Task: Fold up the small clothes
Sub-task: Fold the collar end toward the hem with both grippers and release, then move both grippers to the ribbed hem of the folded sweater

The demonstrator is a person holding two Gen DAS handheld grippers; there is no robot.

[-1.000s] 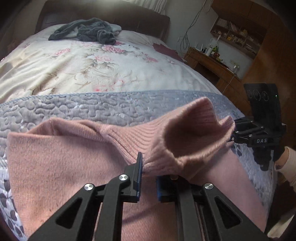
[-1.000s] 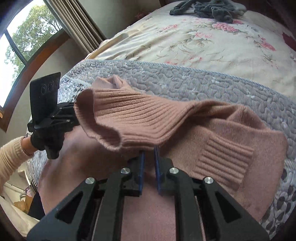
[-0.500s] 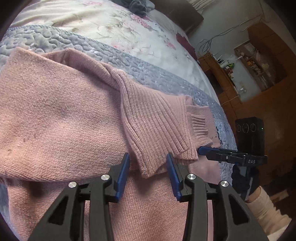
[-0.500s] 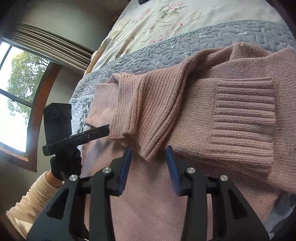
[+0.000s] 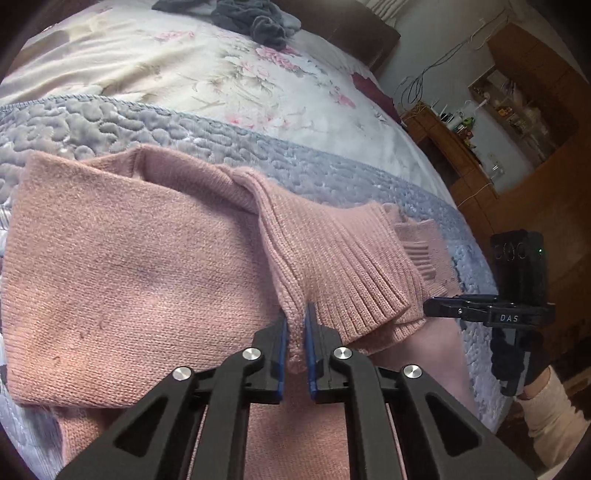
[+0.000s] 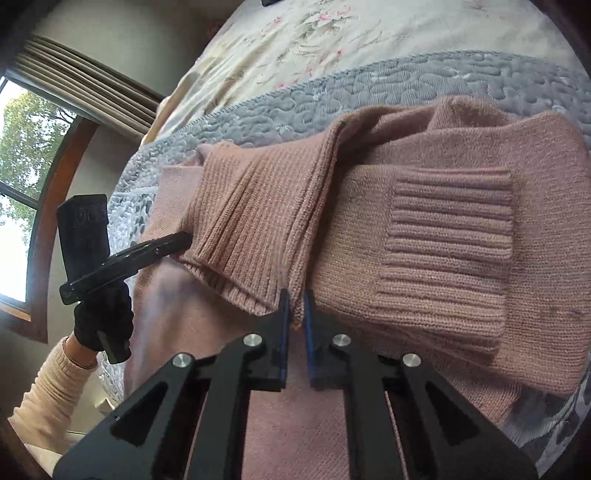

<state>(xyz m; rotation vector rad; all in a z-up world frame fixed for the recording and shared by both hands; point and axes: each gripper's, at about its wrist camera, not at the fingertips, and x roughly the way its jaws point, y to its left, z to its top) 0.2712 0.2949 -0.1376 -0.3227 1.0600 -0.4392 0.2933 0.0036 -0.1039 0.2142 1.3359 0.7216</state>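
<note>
A pink knit sweater (image 5: 122,266) lies on the bed, its ribbed part (image 5: 343,266) folded across the body. My left gripper (image 5: 295,325) is shut on the near left edge of that ribbed fold. My right gripper (image 6: 295,308) is shut on the other near edge of the ribbed part (image 6: 251,229), beside a sleeve cuff (image 6: 447,240) lying flat on the body. Each view shows the other gripper side-on at the fold's far end: the right gripper (image 5: 430,306) and the left gripper (image 6: 184,238).
A grey quilted blanket (image 5: 155,125) lies under the sweater, on a floral bedspread (image 5: 184,66). Dark grey clothes (image 5: 255,18) are heaped near the headboard. A wooden desk and shelves (image 5: 461,147) stand to the right, a window (image 6: 18,155) to the left. A gloved hand (image 6: 103,321) holds the left gripper.
A second ago both grippers held the ribbed part raised. Half a second ago both stood open with it laid down. Now both have shut on its near edge again.
</note>
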